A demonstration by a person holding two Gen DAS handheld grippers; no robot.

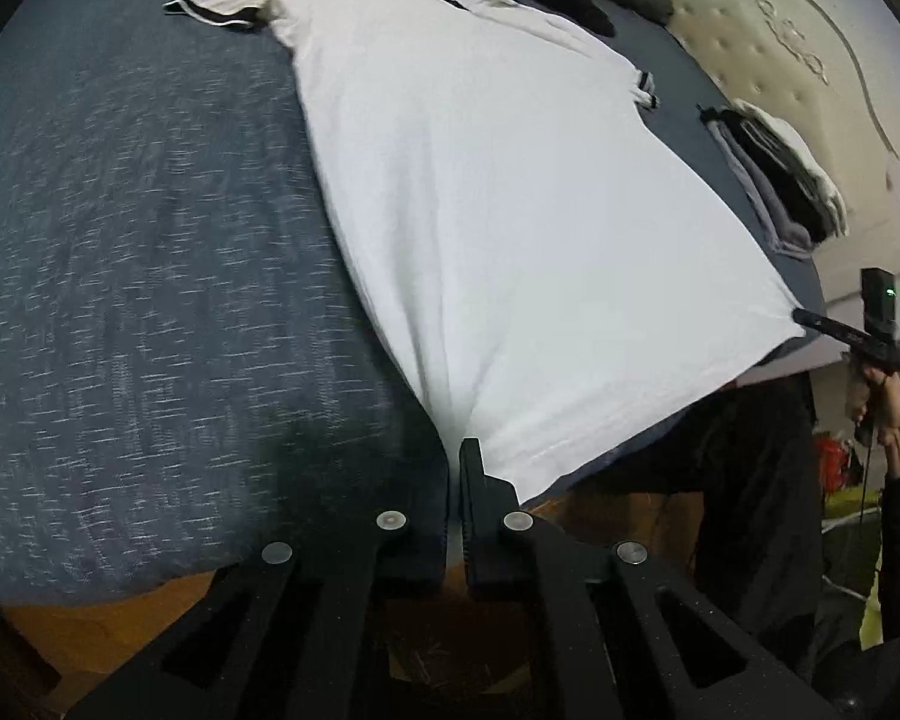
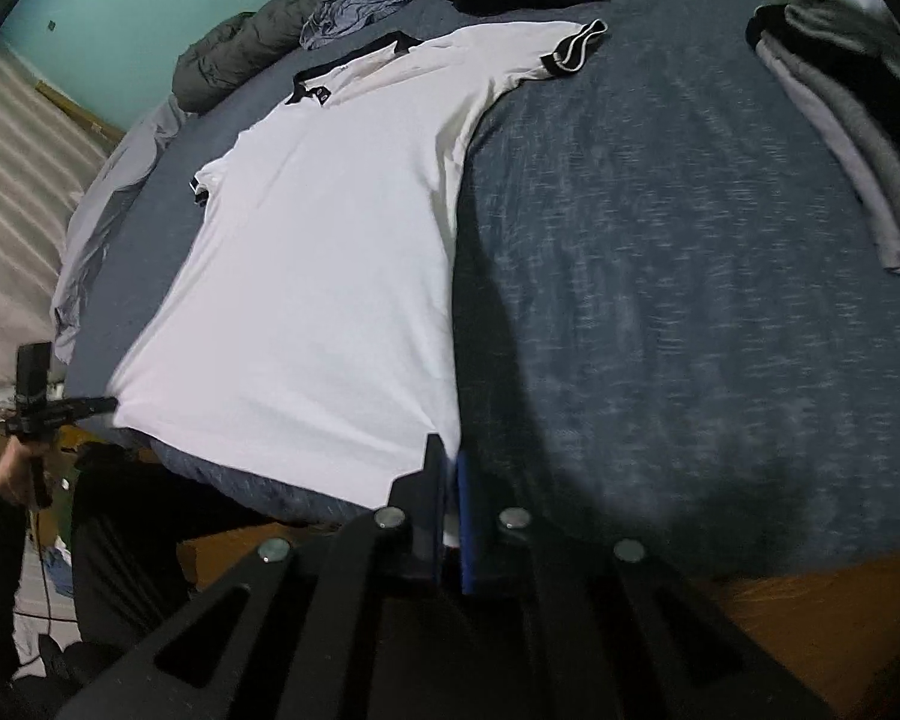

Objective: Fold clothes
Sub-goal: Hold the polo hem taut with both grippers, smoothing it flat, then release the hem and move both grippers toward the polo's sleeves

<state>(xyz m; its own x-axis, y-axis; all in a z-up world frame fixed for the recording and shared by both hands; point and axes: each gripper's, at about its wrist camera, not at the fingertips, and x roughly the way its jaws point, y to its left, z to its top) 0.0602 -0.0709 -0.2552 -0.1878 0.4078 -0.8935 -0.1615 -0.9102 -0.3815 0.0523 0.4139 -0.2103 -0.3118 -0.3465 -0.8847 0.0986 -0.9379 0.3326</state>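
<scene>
We are holding both pairs of jaws closed on the hem of the white short-sleeved polo shirt with black collar and cuff trim [image 1: 480, 192]: the left gripper [image 1: 457, 480] is pinching one bottom corner at the lower centre of its frame, the right gripper [image 2: 450, 474] the other corner at the lower centre of its own. From each pair of jaws the shirt is running away up the frame, long axis toward the collar at the top, lying flat on the blue-grey heathered bed [image 1: 150, 240]. Both hands are equally near the hem, so we are judging that the fold goes hem toward collar. A stack of folded clothes [image 2: 858, 120] is sitting at the upper right.
</scene>
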